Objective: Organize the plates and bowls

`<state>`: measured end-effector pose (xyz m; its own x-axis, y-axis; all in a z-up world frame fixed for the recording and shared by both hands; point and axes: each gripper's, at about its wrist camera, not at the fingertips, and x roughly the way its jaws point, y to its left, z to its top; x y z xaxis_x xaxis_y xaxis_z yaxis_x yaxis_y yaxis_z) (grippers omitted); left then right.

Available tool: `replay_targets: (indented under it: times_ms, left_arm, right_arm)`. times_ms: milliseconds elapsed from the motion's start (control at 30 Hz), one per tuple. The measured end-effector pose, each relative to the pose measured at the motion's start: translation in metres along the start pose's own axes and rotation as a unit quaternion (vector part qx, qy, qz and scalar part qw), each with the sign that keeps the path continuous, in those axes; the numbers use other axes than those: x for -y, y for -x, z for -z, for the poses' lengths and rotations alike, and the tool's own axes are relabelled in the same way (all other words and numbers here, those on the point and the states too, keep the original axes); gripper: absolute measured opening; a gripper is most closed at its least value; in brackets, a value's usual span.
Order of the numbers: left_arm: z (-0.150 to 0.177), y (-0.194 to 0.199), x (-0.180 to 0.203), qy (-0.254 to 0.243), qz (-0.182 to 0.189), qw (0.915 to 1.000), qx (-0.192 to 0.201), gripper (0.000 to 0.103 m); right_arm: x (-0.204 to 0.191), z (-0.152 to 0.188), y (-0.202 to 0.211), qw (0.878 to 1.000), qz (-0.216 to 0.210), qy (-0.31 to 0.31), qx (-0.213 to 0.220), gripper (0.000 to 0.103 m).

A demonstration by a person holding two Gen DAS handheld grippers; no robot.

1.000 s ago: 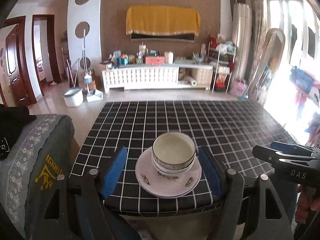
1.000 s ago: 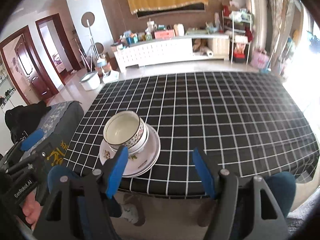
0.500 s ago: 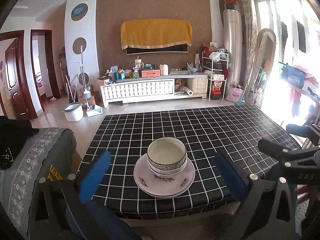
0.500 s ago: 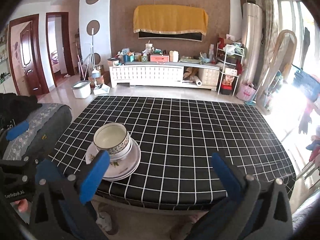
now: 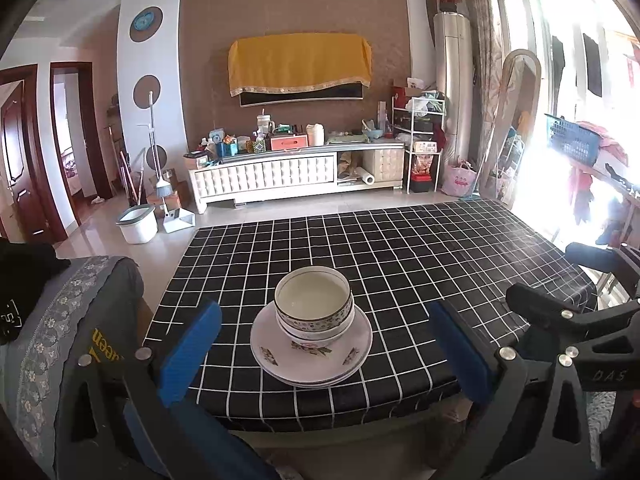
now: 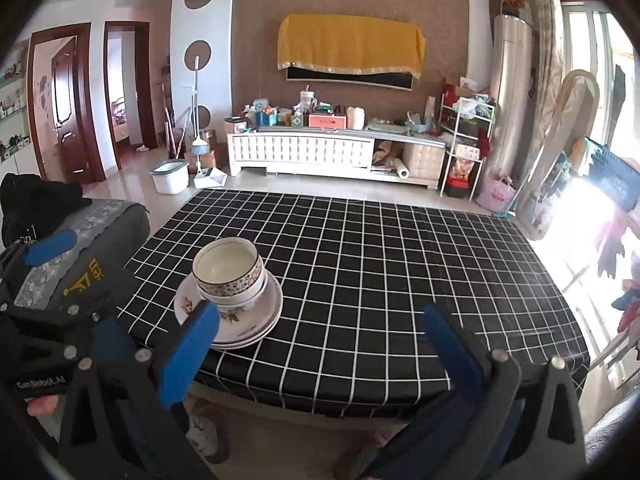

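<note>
Two nested bowls (image 5: 313, 308), white with patterned rims, sit upright on stacked floral plates (image 5: 311, 354), low centre of the left view, near the checked worktop's (image 5: 420, 264) front edge.

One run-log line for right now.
left claw: open, empty | right claw: open, empty | patterned ceramic bowls: nested on floral white plates | checked black tablecloth

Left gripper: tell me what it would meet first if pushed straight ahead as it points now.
Probably the stacked bowls on the plates, centred between the open fingers of the left gripper; depth is uncertain.
</note>
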<state>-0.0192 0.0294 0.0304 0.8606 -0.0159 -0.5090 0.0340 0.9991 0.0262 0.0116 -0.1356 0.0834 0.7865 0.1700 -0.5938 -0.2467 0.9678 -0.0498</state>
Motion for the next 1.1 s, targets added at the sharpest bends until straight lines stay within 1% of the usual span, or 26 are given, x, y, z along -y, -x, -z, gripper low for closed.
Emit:
replay_targets:
  times_ms: [133,267,333,467,1100]
  left_arm:
    - [-0.0002,-0.0007,0.0017,0.003,0.0,1.0,-0.002,0.103]
    - [0.0005,-0.0002,0.0035,-0.002,-0.003,1.0,-0.003,0.103]
    - [0.0012,-0.0007,0.0052,-0.005,-0.007,1.0,-0.004,0.103]
    - [0.0013,0.0001,0.006,-0.005,-0.006,1.0,-0.004,0.103]
    - [0.0039,0.0031,0.0068,-0.004,-0.003,1.0,-0.005,0.103]
  right_arm:
    - [0.0009,0.0016,0.0038,1.0,-0.006,-0.001,0.011,0.103]
    - [-0.001,0.0025,0.009,0.999,-0.027,-0.004,0.023,0.103]
    - [-0.0019,0.0028,0.0097,0.999,-0.029,-0.001,0.024,0.103]
    - [-0.0002,0.0025,0.0088,1.0,-0.013,-0.005,0.02,0.103]
    - [0.0031,0.0085,0.0015,1.0,-0.018,-0.014,-0.006,0.103]
